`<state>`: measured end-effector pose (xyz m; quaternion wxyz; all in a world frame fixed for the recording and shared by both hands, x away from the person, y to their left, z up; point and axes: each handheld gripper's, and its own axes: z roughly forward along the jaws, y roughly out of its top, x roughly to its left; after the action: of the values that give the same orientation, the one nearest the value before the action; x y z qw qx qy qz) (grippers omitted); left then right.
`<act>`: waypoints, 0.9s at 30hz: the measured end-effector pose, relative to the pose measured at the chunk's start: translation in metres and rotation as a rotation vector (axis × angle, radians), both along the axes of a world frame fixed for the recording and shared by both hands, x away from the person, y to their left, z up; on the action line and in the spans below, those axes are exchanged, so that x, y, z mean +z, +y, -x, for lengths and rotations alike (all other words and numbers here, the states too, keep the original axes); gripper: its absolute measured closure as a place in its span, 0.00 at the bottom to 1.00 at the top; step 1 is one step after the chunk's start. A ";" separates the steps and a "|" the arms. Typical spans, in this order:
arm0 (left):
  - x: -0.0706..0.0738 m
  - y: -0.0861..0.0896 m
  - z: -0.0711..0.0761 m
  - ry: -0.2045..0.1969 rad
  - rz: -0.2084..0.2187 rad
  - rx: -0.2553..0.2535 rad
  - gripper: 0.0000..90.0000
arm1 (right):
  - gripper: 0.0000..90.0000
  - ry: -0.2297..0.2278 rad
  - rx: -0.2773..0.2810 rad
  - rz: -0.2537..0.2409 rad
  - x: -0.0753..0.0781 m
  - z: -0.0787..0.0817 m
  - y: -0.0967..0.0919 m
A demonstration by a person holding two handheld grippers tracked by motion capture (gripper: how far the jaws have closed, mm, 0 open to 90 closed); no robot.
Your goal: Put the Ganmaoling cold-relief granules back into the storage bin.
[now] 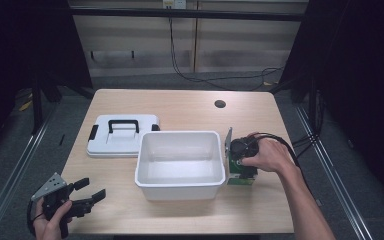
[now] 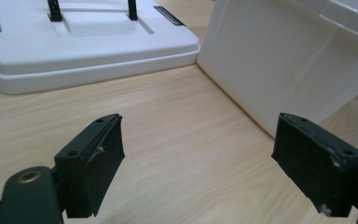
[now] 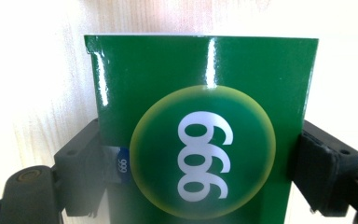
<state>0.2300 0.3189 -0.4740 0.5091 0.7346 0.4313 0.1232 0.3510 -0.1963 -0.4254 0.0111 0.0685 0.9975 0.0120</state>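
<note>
A glossy green box (image 3: 200,135) printed with white digits in a yellow-ringed circle fills the right gripper view, and my right gripper (image 3: 198,163) has its jaws pressed against the box's two sides. In the high view that green box (image 1: 241,175) rests on the table just right of the white bin (image 1: 180,177), under my right gripper (image 1: 242,155) and hand. My left gripper (image 1: 91,192) hovers open near the table's front left corner, with nothing between its jaws. In the left gripper view the left gripper (image 2: 198,163) faces the bin wall (image 2: 284,70) and the white lid (image 2: 74,42).
A white lid with a black handle (image 1: 122,135) lies flat left of the empty bin. A round cable hole (image 1: 220,104) is in the wooden table (image 1: 180,107) at the far right. Cables trail on the floor behind the table.
</note>
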 end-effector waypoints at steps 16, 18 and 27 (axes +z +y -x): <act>0.000 0.000 0.000 -0.003 -0.001 -0.003 0.18 | 0.18 0.024 -0.019 -0.007 0.008 0.002 0.000; 0.000 0.000 0.000 -0.002 -0.001 -0.003 0.18 | 0.18 0.024 -0.014 -0.008 0.011 0.003 0.001; 0.000 0.000 -0.001 -0.001 0.002 -0.004 0.18 | 0.18 0.011 -0.021 -0.017 0.024 0.003 -0.002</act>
<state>0.2305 0.3188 -0.4739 0.5103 0.7349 0.4297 0.1222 0.3480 -0.1979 -0.4011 0.0050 0.0790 0.9967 0.0201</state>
